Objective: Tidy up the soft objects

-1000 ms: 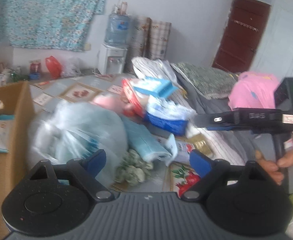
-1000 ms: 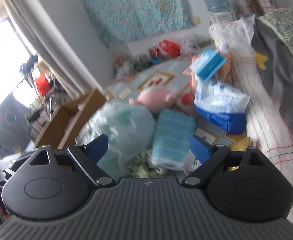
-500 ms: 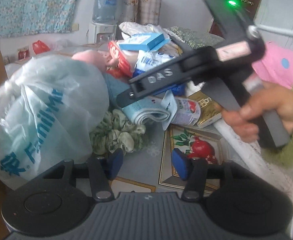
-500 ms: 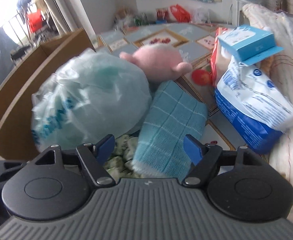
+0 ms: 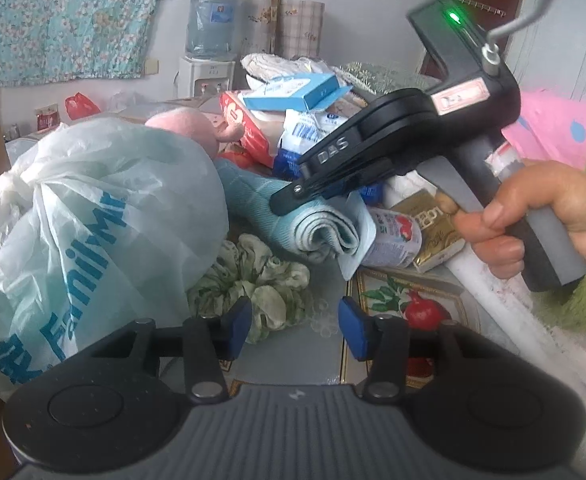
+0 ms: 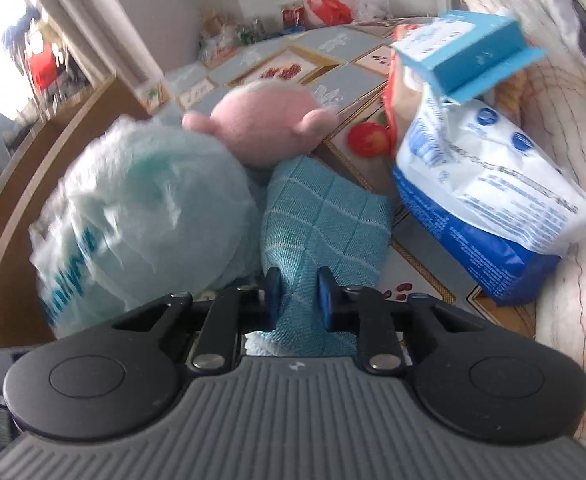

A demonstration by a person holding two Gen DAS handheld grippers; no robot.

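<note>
Pinching the rolled teal towel [image 6: 325, 224] at its near end with the right gripper [image 6: 297, 294], blue pads narrowed onto the cloth; gripping deeper before lifting, lest one layer slip. Lying between the tied plastic bag [image 5: 93, 216] and the wipes pack [image 6: 489, 200] on the floor mat [image 5: 293, 356]. Angling down from the right hand [image 5: 533, 216]. Hovering half-open and empty: the left gripper [image 5: 293, 324], over the green scrunchie [image 5: 261, 280].
</note>
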